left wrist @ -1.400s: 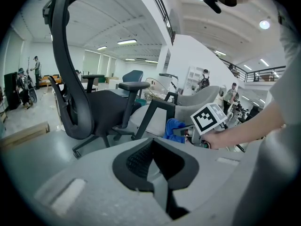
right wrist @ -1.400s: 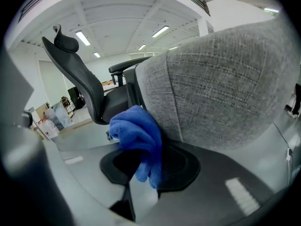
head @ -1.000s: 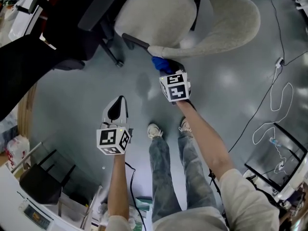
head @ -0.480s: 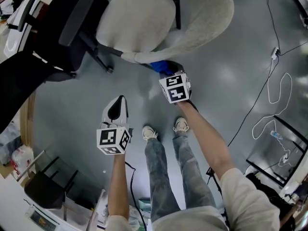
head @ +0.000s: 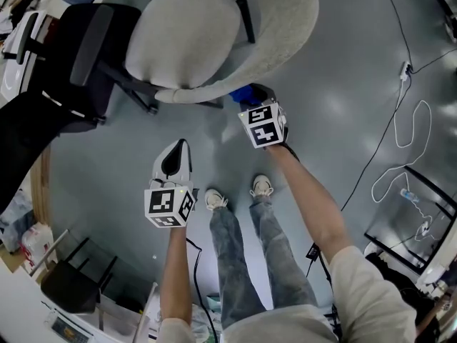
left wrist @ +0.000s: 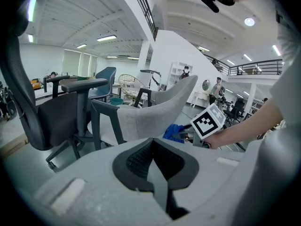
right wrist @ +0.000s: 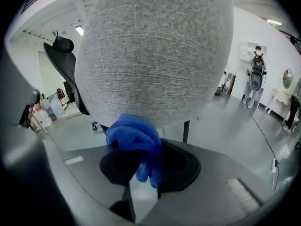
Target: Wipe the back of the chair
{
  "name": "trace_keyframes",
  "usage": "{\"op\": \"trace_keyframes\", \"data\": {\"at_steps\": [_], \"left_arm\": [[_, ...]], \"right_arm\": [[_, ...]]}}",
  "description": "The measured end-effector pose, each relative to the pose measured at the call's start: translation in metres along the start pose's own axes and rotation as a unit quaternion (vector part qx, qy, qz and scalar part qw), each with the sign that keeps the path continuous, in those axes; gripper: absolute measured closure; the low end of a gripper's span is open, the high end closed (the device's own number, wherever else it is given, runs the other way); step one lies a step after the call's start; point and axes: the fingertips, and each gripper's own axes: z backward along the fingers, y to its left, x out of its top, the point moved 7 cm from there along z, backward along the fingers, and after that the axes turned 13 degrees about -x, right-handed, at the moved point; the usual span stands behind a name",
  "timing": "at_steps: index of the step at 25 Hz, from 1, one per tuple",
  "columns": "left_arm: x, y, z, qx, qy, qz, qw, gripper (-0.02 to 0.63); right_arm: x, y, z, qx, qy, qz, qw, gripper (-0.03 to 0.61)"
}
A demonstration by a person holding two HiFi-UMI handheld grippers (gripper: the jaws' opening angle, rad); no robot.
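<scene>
Head view: chair back (head: 284, 43) crosswise, left-to-right

office chair: black one (head: 78, 56) sat at 10 o'clock, padded armrest on top
floor: grey and shiny (head: 335, 98), glare patches out toward 2 o'clock
white cable: lay in loose loops (head: 395, 136) at 3 o'clock
metal frame: dark, open (head: 410, 227) at 4 o'clock, couldn't tell what it was
backpack person: stood far off (right wrist: 256, 76), right gripper view, 2 o'clock

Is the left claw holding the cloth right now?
No, the left claw is shut with nothing in it; the blue cloth is clamped in the right claw.
</scene>
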Motion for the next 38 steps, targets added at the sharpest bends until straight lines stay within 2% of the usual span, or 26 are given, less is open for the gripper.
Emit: {"op": "trace_keyframes", "data": {"at_steps": [9, 16, 20, 26, 33, 38], "left_arm": [[0.010, -0.010, -0.011, -0.010, -0.004, -0.007, 0.9999, 0.612], [0.017, -0.016, 0.008, -0.005, -0.016, -0.010, 0.9998, 0.612], [0.032, -0.026, 0.029, 0.001, -0.030, -0.018, 0.9994, 0.612], [0.059, -0.047, 0.064, 0.008, -0.047, -0.025, 0.9986, 0.612], [0.101, -0.080, 0.124, 0.023, -0.074, -0.013, 0.9969, 0.612], [0.150, -0.096, 0.155, 0.024, -0.096, -0.039, 0.9943, 0.613]], "right_arm": [[-0.007, -0.014, 0.018, -0.004, -0.005, -0.011, 1.000, 0.479], [-0.021, -0.020, 0.068, -0.020, -0.022, -0.029, 0.999, 0.479], [-0.014, -0.018, 0.109, -0.023, -0.031, -0.036, 0.999, 0.479], [0.026, -0.019, 0.177, -0.021, -0.068, -0.054, 0.996, 0.479], [0.079, -0.020, 0.272, -0.020, -0.105, -0.039, 0.994, 0.480], [0.132, -0.031, 0.324, -0.022, -0.152, -0.042, 0.987, 0.480]]}}
